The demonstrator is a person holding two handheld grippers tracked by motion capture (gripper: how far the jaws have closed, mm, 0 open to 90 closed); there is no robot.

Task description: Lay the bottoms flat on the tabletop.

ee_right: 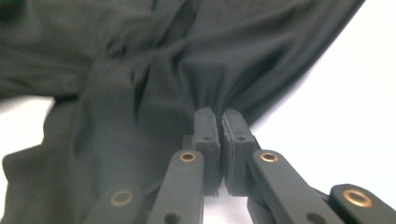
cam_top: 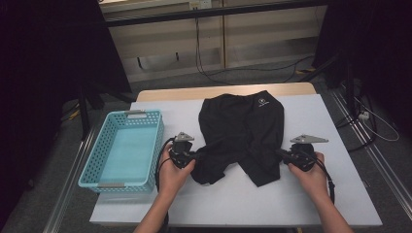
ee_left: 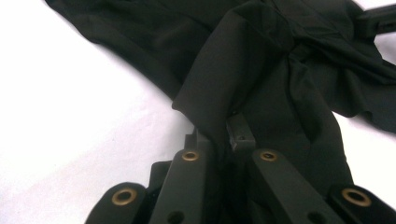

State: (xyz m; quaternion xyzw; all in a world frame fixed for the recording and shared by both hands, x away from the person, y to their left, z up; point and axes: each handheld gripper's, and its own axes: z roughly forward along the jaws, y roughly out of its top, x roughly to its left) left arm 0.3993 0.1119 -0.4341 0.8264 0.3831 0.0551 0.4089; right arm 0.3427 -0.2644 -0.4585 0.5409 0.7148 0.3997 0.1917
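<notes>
black shorts (cam_top: 243,133) on table, pinched at opposite edges by left claw (cam_top: 194,158), right claw (cam_top: 282,154).

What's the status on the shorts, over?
Left gripper and right gripper both shut on the black shorts, one at each leg side. Shorts lying on the white table. Blue basket sits left, nothing blocking.

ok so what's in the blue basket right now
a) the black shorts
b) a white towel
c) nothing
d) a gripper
c: in the high view the basket shows a bare blue floor, while the shorts lie on the table beside it, pinched at either side by the left gripper and the right gripper.
</notes>
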